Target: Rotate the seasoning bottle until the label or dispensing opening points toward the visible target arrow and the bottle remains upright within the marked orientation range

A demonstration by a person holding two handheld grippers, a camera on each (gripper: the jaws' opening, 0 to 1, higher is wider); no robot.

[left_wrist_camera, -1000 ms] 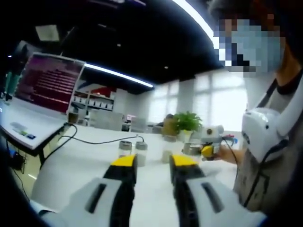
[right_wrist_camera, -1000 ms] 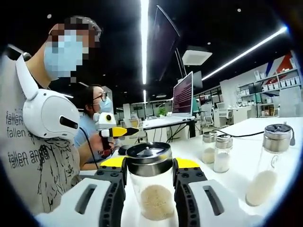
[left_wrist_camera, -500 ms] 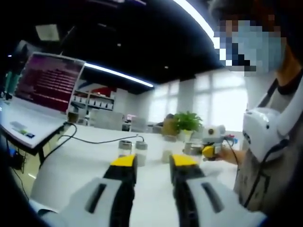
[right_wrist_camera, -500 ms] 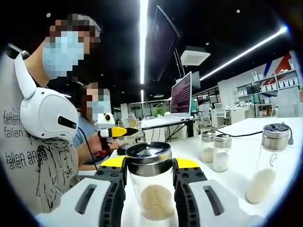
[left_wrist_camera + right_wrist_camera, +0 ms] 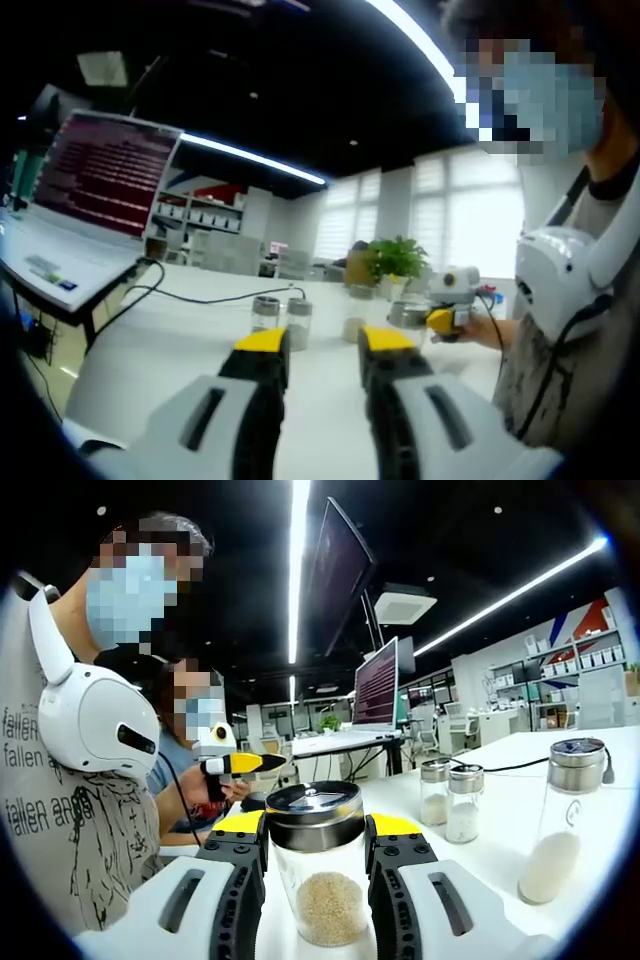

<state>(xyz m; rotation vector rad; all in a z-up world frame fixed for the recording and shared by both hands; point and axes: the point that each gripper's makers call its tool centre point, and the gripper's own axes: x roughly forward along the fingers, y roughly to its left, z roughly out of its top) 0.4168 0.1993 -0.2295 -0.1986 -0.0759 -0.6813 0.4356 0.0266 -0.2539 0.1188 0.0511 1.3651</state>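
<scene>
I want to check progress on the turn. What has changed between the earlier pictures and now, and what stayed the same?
Very little changed. The right gripper stays shut on the seasoning bottle, upright between its jaws; no turn of the bottle can be made out. The views shifted slightly, so the hands moved a little. The left gripper stays open over the white table, holding nothing. The two small shakers and the tall bottle stand where they were.

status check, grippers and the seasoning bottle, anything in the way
Right gripper shut on seasoning bottle, upright. Left gripper open, empty, above white table. Three more shakers stand apart, none blocking.
</scene>
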